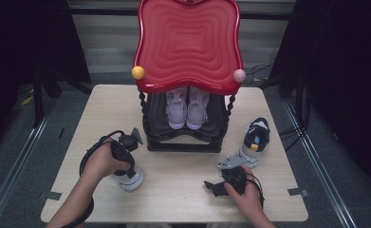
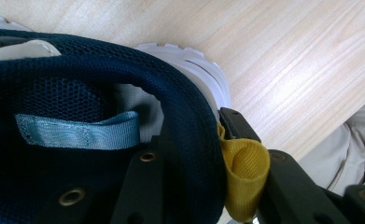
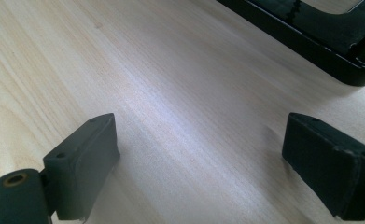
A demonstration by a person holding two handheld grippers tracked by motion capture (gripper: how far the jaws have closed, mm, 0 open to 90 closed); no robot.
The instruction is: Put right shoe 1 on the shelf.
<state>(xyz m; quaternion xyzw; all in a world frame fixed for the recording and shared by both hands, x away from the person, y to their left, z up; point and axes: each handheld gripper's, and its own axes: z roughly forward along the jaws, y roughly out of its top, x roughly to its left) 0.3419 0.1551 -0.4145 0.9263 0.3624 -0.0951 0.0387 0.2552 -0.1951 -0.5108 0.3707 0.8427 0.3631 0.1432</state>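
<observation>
Basically the left gripper (image 2: pixel 208 154) was clamped on the padded heel collar of the navy mesh sneaker with white sole (image 2: pixel 101 93), just left-front of the black-and-red shoe rack (image 1: pixel 185 137), probably for lifting it. Right gripper (image 3: pixel 199 154) idled front-right, jaws apart, empty.

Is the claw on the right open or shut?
Open: the right claw has its jaws wide apart over bare table, nothing between.

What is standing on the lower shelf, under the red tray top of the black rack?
Under the red tray top, a pair of pale lilac sneakers stands side by side on the black lower shelf, toes toward the person. Their heels and the back of the shelf are covered by the tray.
</observation>
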